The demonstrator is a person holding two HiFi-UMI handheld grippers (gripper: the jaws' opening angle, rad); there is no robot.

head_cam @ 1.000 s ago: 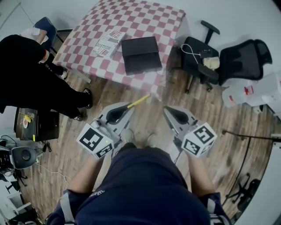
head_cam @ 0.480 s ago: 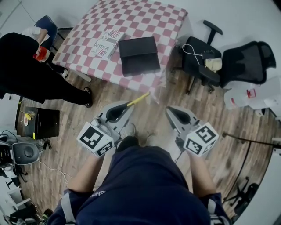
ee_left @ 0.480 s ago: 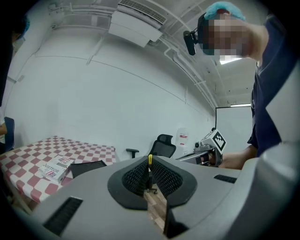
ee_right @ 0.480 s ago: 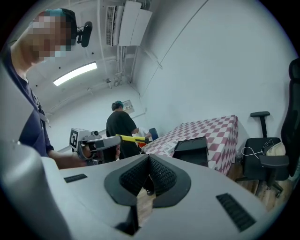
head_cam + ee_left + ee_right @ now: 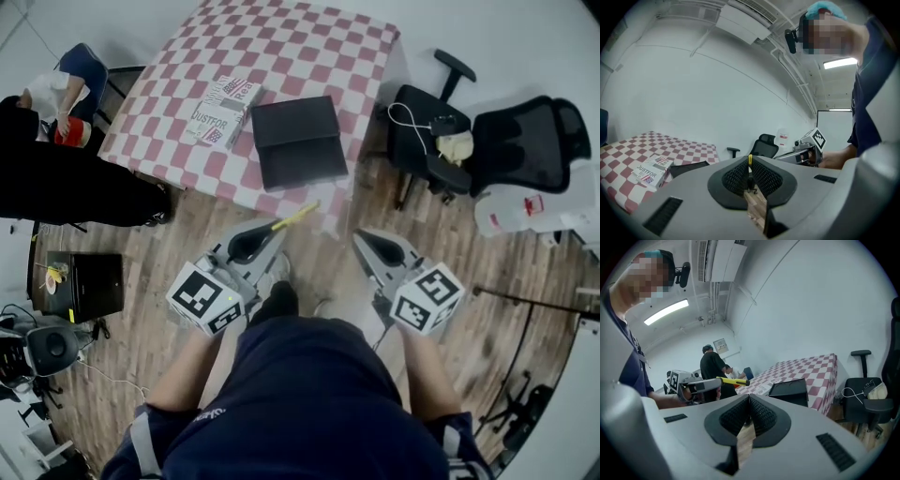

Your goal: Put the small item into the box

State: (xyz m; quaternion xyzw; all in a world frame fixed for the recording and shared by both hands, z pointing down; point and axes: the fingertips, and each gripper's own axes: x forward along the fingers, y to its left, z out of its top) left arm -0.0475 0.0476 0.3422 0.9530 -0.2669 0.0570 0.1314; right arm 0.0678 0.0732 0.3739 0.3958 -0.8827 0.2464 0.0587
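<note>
Clamped on a thin yellow stick, my left claw hangs over the wooden floor in front of me. My right claw sits level with it, a little apart. Its pads are pressed together with nothing between them.

Ahead stands a table with a red-and-white checked cloth. To its left in the head view a person in black stands beside it, and to its right are two black office chairs, one behind the other.

On the cloth, close to the near edge, lies a flat black box, with a white printed carton just beside it on the left.

The stick juts forward out of the left claw's tips. Its free end points toward the table's near edge and stays short of the box. From the left gripper view I see it end-on, upright between the ribbed pads.
</note>
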